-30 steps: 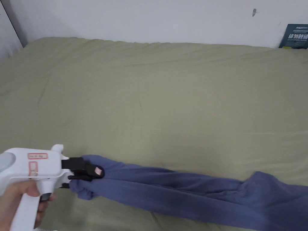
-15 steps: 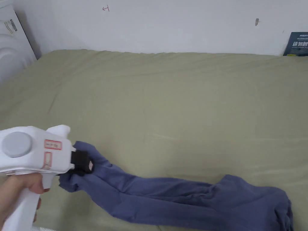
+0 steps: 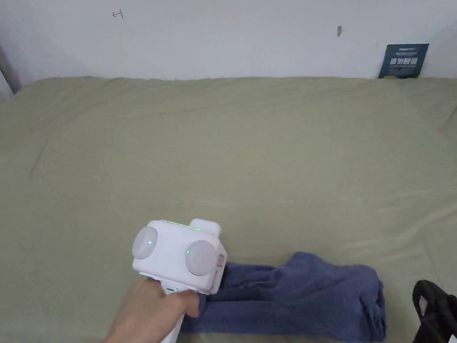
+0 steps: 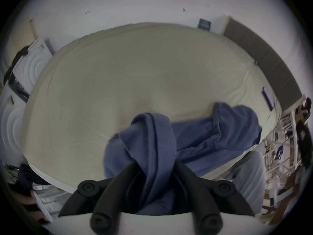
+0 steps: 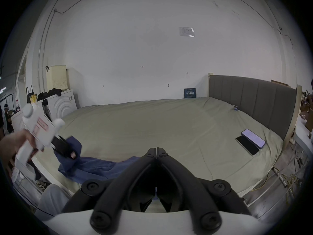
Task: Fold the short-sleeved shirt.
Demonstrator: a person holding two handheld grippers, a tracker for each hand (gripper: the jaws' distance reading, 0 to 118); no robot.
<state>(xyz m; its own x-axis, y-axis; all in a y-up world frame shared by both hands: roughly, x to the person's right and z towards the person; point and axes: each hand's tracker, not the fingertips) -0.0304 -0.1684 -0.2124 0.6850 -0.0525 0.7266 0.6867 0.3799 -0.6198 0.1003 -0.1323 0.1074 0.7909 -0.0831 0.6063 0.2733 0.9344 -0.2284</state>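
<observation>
The blue short-sleeved shirt (image 3: 303, 299) lies bunched in a long rope along the near edge of the bed (image 3: 232, 147), and one end of it runs up between the jaws of the left gripper (image 4: 153, 176), which are clamped on a thick twisted fold of the cloth. Ahead of those jaws and off to their right, the rest of the garment trails onto the sheet in a heap. The right gripper (image 5: 156, 151) has its jaws closed tip to tip with nothing between them; the shirt sits below and to the left of them, not touching. The step in hand looks like laying the shirt out flat before any fold is made. To do it well, the empty jaws should part and take the far end of the rope at a single edge, a hem or shoulder rather than a wad, so both grippers can pull apart and spread the cloth. The left grip holds several layers, so it may need re-taking on one layer. Two phones (image 5: 250, 142) lie well to the right, clear of the work.
</observation>
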